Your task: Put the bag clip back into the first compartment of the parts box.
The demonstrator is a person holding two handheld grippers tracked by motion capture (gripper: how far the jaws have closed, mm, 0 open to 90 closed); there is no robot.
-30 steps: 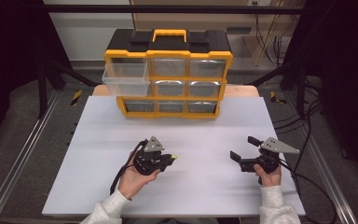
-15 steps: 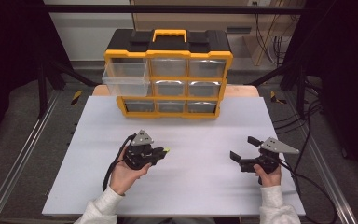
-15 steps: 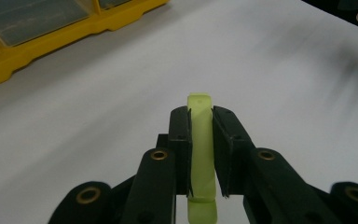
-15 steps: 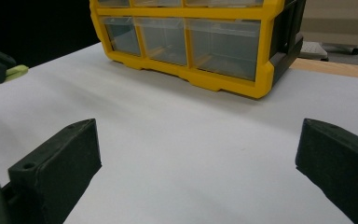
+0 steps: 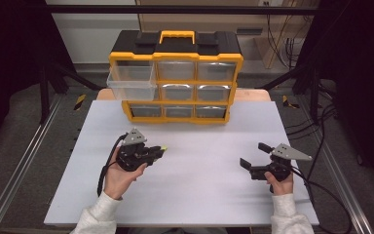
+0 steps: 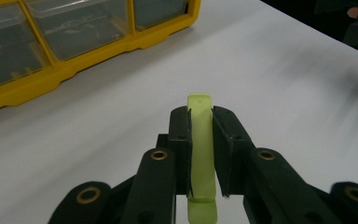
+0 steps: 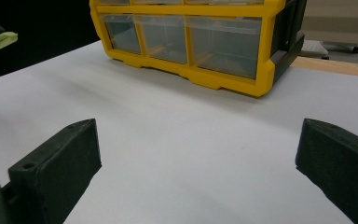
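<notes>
Lifted off the worktop (image 5: 195,195) since a second ago, my left tongs (image 6: 200,154) pinch the green strip (image 6: 200,140), carrying it toward the open drawer (image 5: 131,83); my right tongs (image 5: 253,156) rest spread. Next: line up over that drawer.

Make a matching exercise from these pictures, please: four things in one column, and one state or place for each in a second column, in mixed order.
Things:
1. left gripper
2. right gripper
3. clear plastic top-left drawer
4. flat pale green plastic strip

States or places:
A. pulled out of the yellow and black plastic drawer cabinet
B. fingers wide apart, nothing between them
C. clamped between two black fingers
D. shut on a thin piece above the white table

Pairs: 1-D, 2-B, 3-A, 4-C
</notes>
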